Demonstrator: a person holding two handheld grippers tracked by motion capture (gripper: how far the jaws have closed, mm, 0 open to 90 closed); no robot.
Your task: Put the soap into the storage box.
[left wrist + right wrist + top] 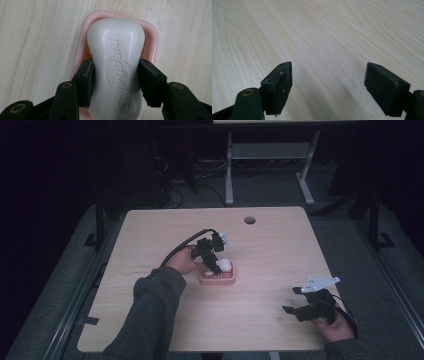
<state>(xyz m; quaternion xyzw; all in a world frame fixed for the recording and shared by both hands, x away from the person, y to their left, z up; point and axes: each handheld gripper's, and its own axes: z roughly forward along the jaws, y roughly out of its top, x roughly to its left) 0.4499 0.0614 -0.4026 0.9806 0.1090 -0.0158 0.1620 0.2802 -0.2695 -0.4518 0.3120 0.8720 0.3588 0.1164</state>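
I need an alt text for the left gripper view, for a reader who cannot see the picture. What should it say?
The left tongs are closed on the narrow waist of a white Safeguard soap bar, one black jaw on each side. The bar lies over a pink soap dish on a light wooden table.

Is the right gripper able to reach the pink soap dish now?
Probably yes: the right gripper is open and the table between it and the pink soap dish is bare, though the left gripper holds the soap there.
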